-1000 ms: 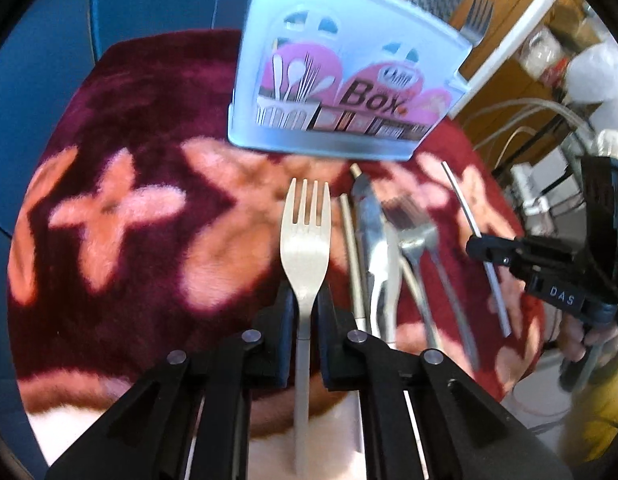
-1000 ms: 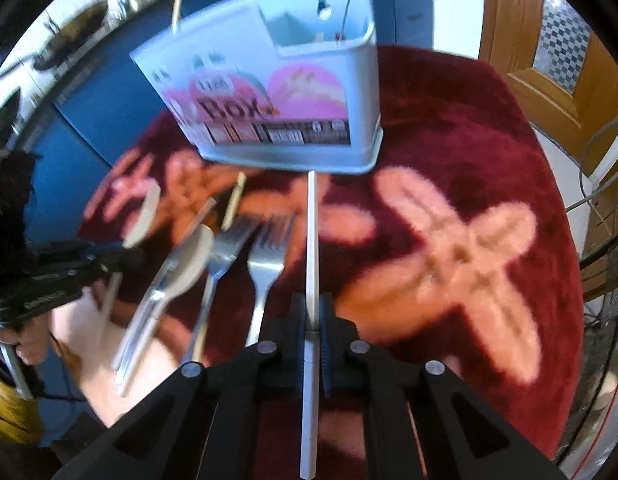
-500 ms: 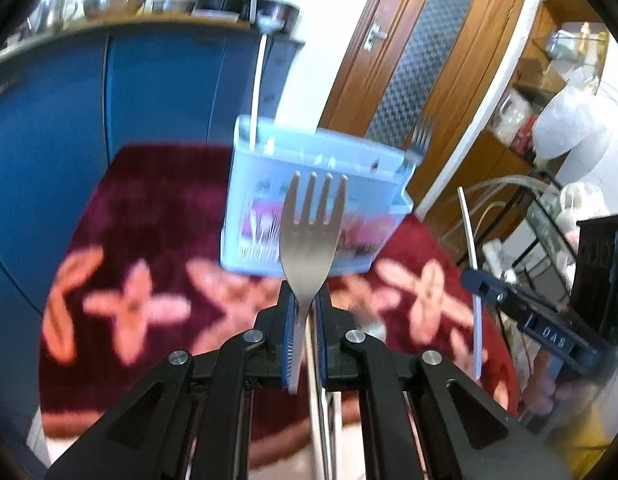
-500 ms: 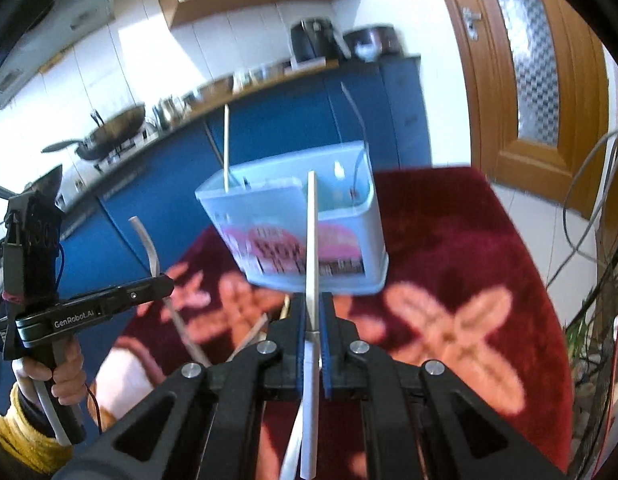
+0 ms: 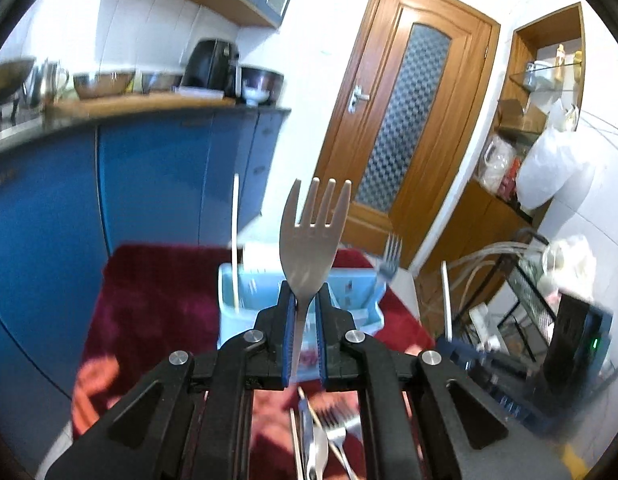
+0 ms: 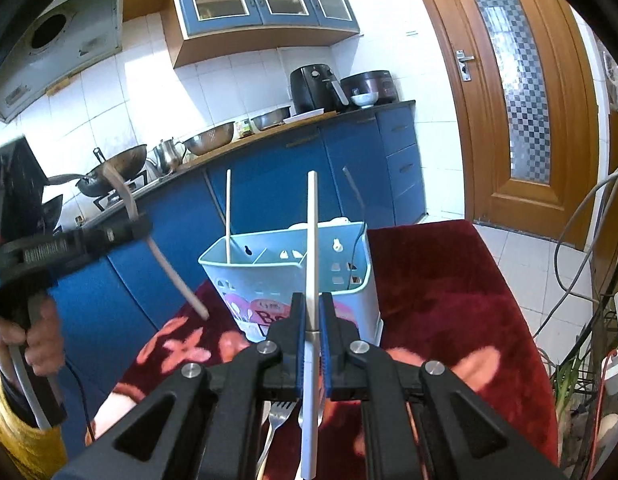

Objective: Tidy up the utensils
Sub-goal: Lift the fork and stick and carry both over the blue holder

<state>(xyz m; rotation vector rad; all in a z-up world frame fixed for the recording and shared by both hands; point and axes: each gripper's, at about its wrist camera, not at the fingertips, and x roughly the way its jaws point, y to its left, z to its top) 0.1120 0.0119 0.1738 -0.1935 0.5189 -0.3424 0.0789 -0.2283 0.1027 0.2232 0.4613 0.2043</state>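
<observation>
My left gripper (image 5: pixel 303 308) is shut on a steel fork (image 5: pixel 312 236), tines up, held high above the table. My right gripper (image 6: pixel 313 312) is shut on a white chopstick (image 6: pixel 311 264), also raised upright. The light blue utensil box (image 6: pixel 293 280) stands on the red flowered cloth beyond both grippers; it also shows in the left wrist view (image 5: pixel 361 292). It holds a white chopstick (image 6: pixel 228 216) at its left end and a fork (image 5: pixel 390 258) at its right end. More forks and a knife (image 5: pixel 321 440) lie on the cloth below the left gripper.
The red cloth (image 6: pixel 441 280) covers a small table. Blue kitchen cabinets (image 6: pixel 293 184) stand behind it, a wooden door (image 6: pixel 521 92) to the right. Cables and a wire rack (image 5: pixel 521 304) sit at the table's right side. The left gripper shows in the right wrist view (image 6: pixel 145 236).
Both grippers have lifted from the cloth with their utensils and tilted up, so the views now look over the box toward the kitchen. The box looks farther and lower.
</observation>
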